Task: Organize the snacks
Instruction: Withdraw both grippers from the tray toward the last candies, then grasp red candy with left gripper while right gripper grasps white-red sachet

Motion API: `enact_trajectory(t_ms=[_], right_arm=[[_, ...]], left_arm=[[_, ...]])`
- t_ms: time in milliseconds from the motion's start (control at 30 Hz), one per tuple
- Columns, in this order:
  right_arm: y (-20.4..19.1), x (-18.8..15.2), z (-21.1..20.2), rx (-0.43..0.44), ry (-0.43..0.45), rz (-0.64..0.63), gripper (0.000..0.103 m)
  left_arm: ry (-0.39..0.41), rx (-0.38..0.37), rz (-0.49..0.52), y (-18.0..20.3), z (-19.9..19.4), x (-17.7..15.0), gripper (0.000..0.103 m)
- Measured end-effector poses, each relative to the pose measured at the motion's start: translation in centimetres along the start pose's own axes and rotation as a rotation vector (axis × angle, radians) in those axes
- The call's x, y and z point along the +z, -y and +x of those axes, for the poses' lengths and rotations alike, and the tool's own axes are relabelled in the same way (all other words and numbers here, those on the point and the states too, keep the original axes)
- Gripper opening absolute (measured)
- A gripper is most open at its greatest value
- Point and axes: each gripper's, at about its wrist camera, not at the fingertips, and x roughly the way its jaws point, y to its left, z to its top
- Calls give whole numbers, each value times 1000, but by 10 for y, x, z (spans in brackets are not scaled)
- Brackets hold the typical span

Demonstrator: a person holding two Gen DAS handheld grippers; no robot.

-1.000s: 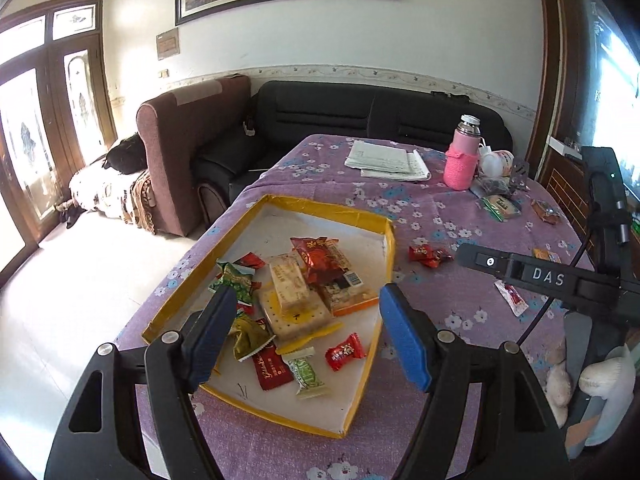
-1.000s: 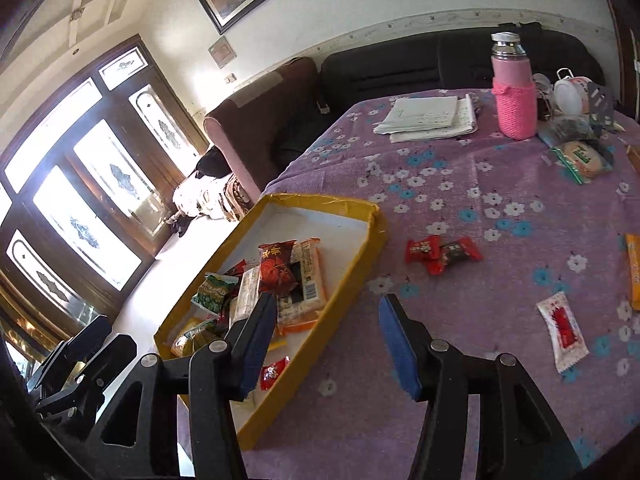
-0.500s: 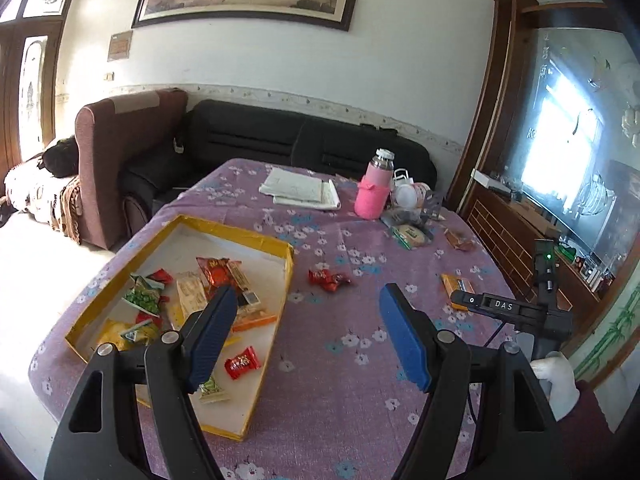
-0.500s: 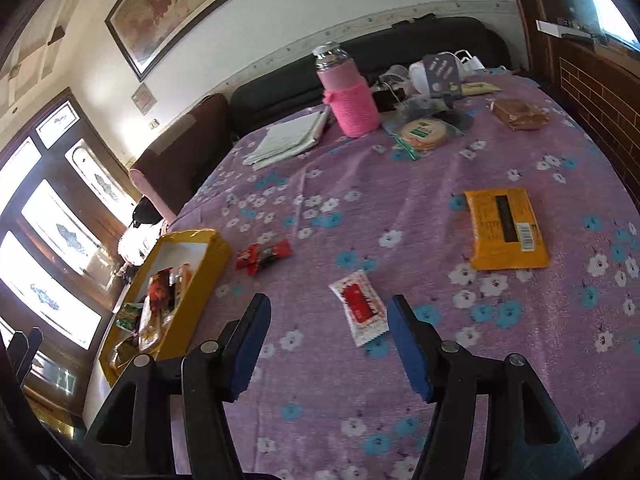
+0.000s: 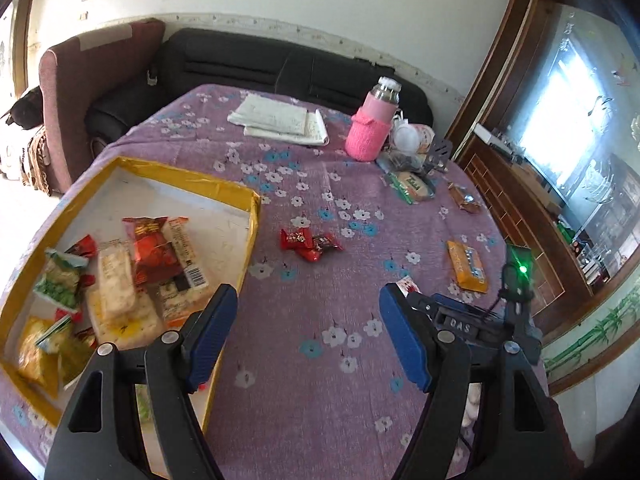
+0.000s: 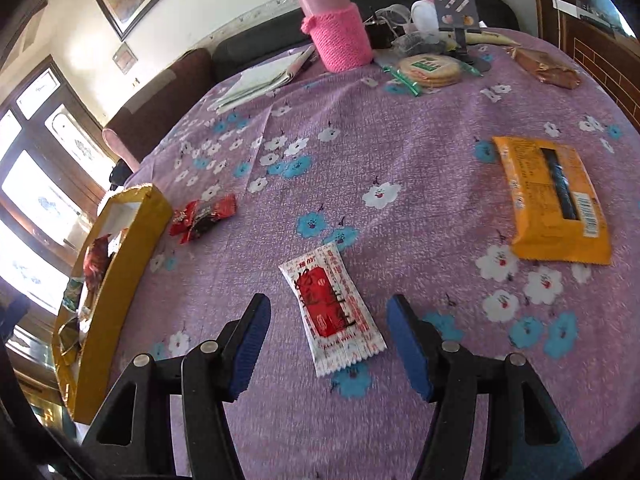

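Observation:
A yellow-rimmed tray (image 5: 256, 216) holding several snack packs sits on the left of the purple flowered table; its side shows in the right wrist view (image 6: 120, 264). My right gripper (image 6: 326, 342) is open, low over the cloth, with a white and red sachet (image 6: 332, 312) lying between its fingers. Red candies (image 6: 202, 216) lie beside the tray, also in the left wrist view (image 5: 310, 242). An orange pack (image 6: 552, 200) lies to the right. My left gripper (image 5: 306, 332) is open and empty above the cloth by the tray's right edge.
A pink-sleeved flask (image 6: 336, 32), papers (image 5: 282, 120), a round biscuit pack (image 6: 432, 70), a brown wrapped snack (image 6: 544, 68) and a phone stand (image 6: 456, 8) stand at the table's far side. A sofa (image 5: 260, 64) lies behind. The right gripper's body (image 5: 480, 320) shows in the left view.
My right gripper has swung right from the tray and come down over the white and red sachet. My left gripper has drawn back, turned right, then dropped closer to the table.

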Motion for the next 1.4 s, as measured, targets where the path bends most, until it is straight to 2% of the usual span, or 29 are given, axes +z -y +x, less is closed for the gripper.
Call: enact_trajectory(t_ms=[167, 267, 333, 533, 633, 700, 733, 767, 800, 833, 933, 1000, 1100, 1233, 1300, 1333, 1367, 1400], right_arm=[[-16, -4, 7, -77, 24, -112, 64], [-17, -7, 8, -113, 52, -145, 51], [-14, -5, 7, -124, 54, -150, 35], [-3, -3, 5, -68, 53, -114, 34], [-2, -4, 4, -58, 53, -106, 34], [0, -3, 5, -43, 50, -92, 34], [1, -3, 4, -34, 49, -83, 34], [4, -2, 4, -24, 48, -72, 34], [5, -2, 4, -16, 46, -63, 34], [6, -3, 3, -9, 46, -54, 34], [6, -4, 2, -6, 45, -49, 34], [6, -4, 2, -6, 46, -45, 34], [7, -4, 2, -3, 47, -35, 34], [7, -6, 1, 1, 51, -25, 34], [8, -6, 1, 4, 52, -22, 34], [8, -6, 2, 4, 53, -21, 34], [8, -6, 2, 4, 53, -22, 34], [8, -6, 2, 3, 54, -23, 34]], left_arm=[[-74, 7, 73, 17, 58, 24, 73], [-118, 16, 124, 27, 91, 36, 73], [-143, 27, 158, 33, 115, 42, 73], [-198, 117, 264, 40, 167, 51, 73], [-247, 126, 267, 37, 186, 50, 73], [-292, 93, 256, 35, 192, 45, 73], [-295, 81, 283, 40, 189, 40, 73], [-325, 37, 282, 42, 187, 35, 72], [-376, -41, 267, 45, 185, 28, 71], [-383, -84, 292, 53, 176, 19, 71], [-396, -146, 325, 66, 155, 5, 71], [-361, -117, 328, 67, 144, 4, 71], [-278, -16, 308, 62, 141, 13, 71], [-225, 81, 254, 54, 167, 28, 71], [-225, 106, 252, 52, 180, 30, 71], [-231, 130, 262, 53, 189, 29, 68], [-241, 152, 275, 54, 194, 27, 51], [-242, 148, 283, 54, 196, 26, 47]])
